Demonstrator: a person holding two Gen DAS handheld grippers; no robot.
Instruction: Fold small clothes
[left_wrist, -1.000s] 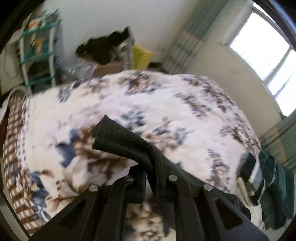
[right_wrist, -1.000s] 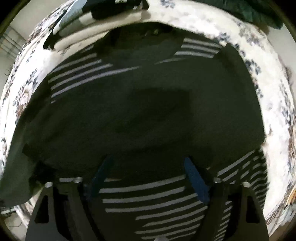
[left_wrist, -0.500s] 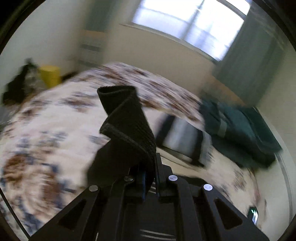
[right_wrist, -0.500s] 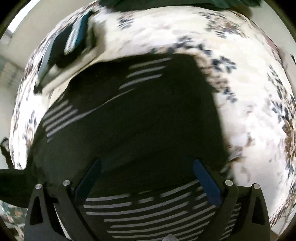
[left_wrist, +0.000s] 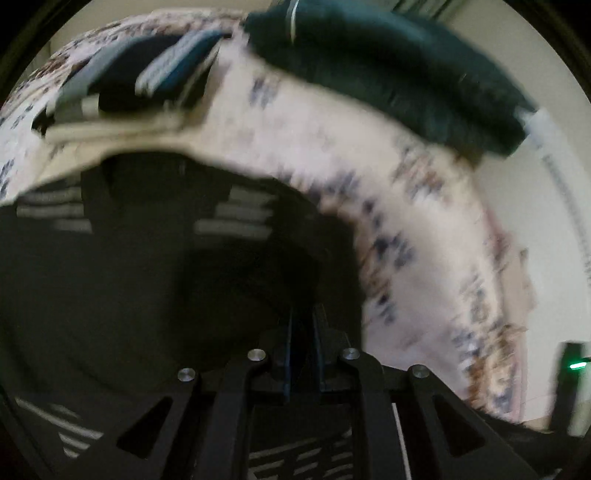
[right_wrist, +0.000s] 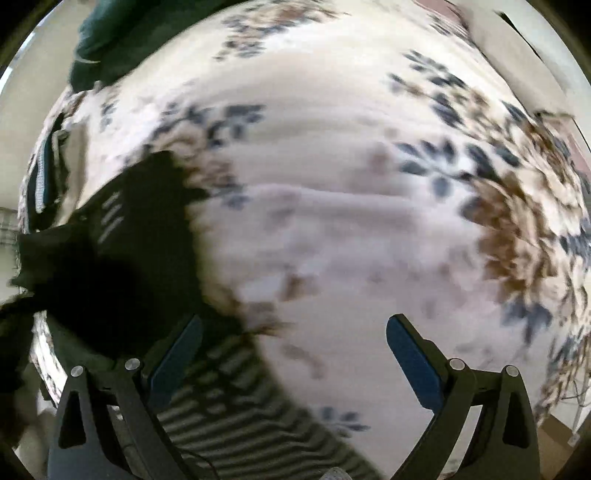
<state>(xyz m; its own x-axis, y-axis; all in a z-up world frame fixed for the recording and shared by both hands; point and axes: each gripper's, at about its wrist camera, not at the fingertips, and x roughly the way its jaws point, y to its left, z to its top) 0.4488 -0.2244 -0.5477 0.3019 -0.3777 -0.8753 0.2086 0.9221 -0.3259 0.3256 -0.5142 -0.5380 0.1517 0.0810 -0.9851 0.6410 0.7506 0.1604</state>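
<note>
a dark striped sweater (left_wrist: 155, 280) lies spread on a flowered bed (left_wrist: 406, 206), the left tool (left_wrist: 303, 332) clenched on its dark cloth. the right tool (right_wrist: 293, 354) hangs released over the bedspread beside the sweater; folded clothes (left_wrist: 147, 77) lie beyond, all blurred.

One black sweater with white stripes (left_wrist: 155, 266) lies spread on one flowered bedspread (left_wrist: 417, 229). One stack of folded clothes (left_wrist: 140, 85) sits at the far side, and one dark green blanket (left_wrist: 399, 70) is bunched beyond it. Two grippers are in use, a left gripper (left_wrist: 303, 354) and a right gripper (right_wrist: 291, 354). One small device with a single green light (left_wrist: 572, 369) stands off the bed's edge.
</note>
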